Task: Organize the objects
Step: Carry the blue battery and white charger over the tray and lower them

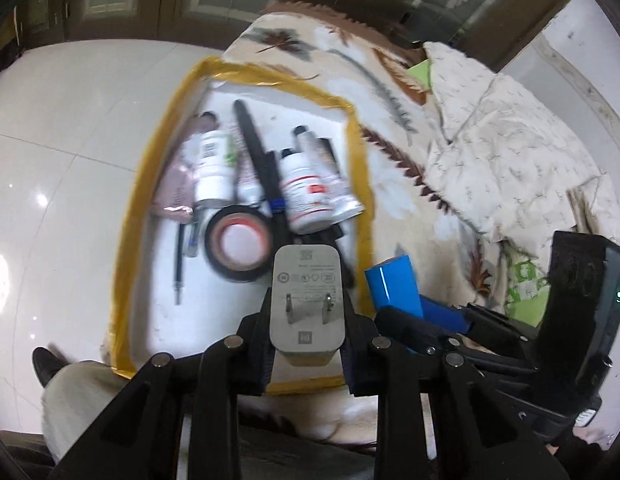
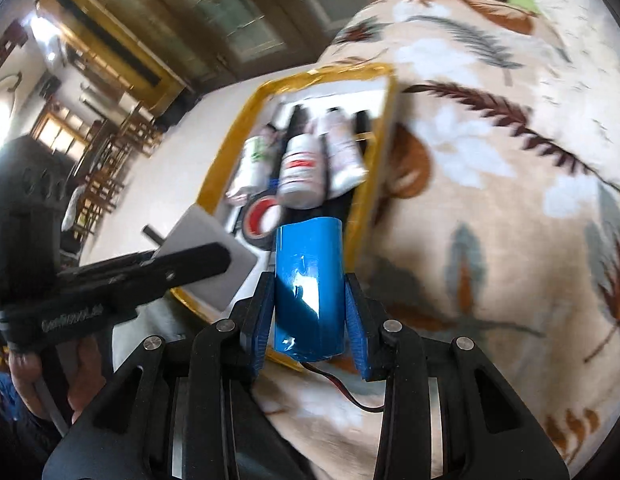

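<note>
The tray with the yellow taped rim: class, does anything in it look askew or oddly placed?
Yes. In the tray, the white bottle with red label lies tilted on top of the black scissors and a tube, not flat. The black tape roll rests over other items. Contents are piled, not sorted.

Left gripper (image 1: 308, 312) clamps low in the frame; right gripper (image 2: 310, 300) clamps likewise, both angled downward.

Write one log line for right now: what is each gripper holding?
left gripper: shut on white charger | right gripper: shut on blue battery | both over yellow-edged tray
</note>
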The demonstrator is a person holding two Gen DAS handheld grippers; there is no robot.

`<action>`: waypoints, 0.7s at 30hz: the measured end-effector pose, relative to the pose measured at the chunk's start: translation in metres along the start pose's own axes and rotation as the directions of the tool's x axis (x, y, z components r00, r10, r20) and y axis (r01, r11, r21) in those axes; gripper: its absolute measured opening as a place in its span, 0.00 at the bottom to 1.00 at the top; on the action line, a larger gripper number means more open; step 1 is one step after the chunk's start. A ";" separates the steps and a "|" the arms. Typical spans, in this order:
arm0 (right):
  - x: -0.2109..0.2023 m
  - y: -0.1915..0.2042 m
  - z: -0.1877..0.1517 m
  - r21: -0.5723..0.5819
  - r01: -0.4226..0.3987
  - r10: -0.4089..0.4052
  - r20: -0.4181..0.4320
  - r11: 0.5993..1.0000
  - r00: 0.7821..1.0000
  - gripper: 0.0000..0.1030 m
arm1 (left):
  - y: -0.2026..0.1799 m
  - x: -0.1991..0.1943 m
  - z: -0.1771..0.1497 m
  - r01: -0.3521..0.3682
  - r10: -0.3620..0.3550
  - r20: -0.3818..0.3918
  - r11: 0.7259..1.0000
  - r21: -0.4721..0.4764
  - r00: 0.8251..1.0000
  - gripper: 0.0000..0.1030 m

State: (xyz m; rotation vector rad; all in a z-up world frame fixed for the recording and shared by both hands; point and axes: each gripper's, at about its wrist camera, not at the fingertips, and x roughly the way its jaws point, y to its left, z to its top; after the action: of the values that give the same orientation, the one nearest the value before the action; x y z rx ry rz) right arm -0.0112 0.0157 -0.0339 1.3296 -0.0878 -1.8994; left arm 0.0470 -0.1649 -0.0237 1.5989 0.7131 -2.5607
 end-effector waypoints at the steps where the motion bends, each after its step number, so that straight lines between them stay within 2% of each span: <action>1: 0.004 0.005 0.001 -0.010 0.001 -0.001 -0.006 1.000 1.000 0.32 | 0.005 0.002 0.000 -0.018 0.018 -0.007 1.000 0.000 1.000 0.26; 13: 0.049 0.018 0.013 -0.070 0.110 -0.115 -0.060 0.991 0.992 0.32 | 0.036 0.031 0.002 -0.108 0.106 -0.091 0.994 -0.017 0.990 0.26; 21: 0.055 0.023 0.015 -0.117 0.149 -0.156 -0.055 0.982 0.986 0.32 | 0.046 0.032 0.007 -0.089 0.084 -0.104 0.995 -0.041 0.991 0.26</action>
State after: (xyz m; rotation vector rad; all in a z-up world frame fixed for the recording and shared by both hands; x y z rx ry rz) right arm -0.0181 -0.0407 -0.0584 1.3511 0.1563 -1.9563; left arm 0.0383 -0.2028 -0.0649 1.7174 0.6880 -2.3999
